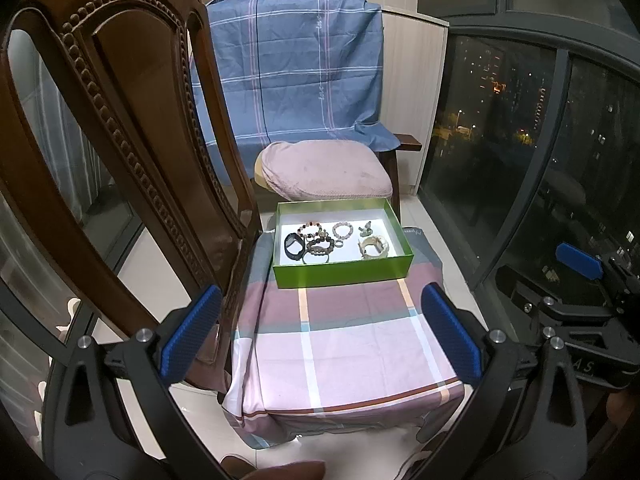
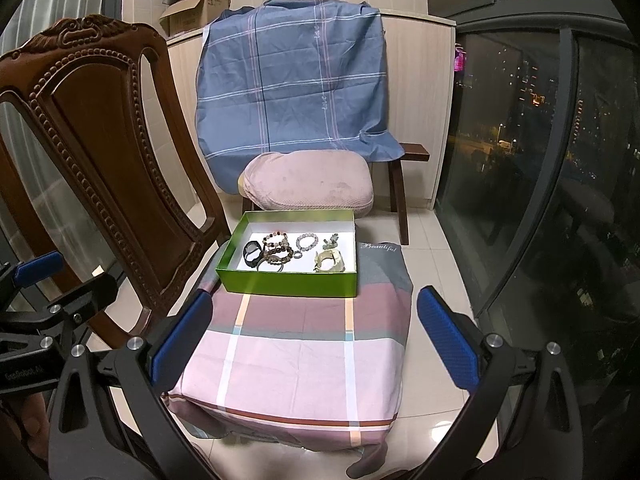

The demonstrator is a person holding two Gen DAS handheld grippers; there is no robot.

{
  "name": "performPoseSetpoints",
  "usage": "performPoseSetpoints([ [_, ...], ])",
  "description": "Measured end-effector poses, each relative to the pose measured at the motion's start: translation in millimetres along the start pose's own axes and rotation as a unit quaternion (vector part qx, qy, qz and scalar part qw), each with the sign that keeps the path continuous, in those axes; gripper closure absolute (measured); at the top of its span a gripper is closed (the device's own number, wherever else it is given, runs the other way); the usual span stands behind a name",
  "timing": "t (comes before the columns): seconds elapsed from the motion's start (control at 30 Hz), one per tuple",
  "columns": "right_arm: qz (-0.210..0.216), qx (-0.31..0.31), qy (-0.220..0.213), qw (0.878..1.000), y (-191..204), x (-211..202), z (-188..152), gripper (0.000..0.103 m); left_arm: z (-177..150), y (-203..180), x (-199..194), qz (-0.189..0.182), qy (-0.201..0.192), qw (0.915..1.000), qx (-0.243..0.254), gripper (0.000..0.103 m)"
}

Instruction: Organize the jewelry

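Here, both views look down a small desk draped in a pink, grey and white plaid cloth. A green box sits at the far end of it, just above centre of each frame. All the jewelry in view lies inside the box on its white floor; the cloth in front of it is bare.

At the left of the box lies a black band. Beside it is a tangle of brown beaded bracelets, overlapping one another. Toward the middle is a pale beaded bracelet, lying apart. At the upper right is a small greenish piece, too small to identify. Below it is a cream cuff.

Your left tongs and right tongs sit low in their frames, spread wide and empty, well short of the box.

This scene fits two stages: pieces gathered in the box and waiting to be sorted, or pieces already put away there. So judge that before you reach.

If you do go in, the separate pieces on the right look easiest to lift cleanly. The brown tangle probably needs a narrow pinch on a single strand, or neighbours may drag along. Keep clear of the carved wooden chair at the left.
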State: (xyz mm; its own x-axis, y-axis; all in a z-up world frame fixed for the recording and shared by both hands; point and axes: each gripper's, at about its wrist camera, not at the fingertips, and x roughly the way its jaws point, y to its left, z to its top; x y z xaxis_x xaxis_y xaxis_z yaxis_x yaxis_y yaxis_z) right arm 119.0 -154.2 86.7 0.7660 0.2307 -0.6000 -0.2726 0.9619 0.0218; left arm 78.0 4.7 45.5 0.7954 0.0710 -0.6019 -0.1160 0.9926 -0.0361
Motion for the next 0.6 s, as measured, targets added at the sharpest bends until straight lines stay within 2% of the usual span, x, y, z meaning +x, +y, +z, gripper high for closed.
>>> performPoseSetpoints([
  [0.6,0.000,-0.002,0.010,1.000,-1,11,-2,0.003,1,2,12,-0.002,0.008,1.0000,-0.004,0.004],
])
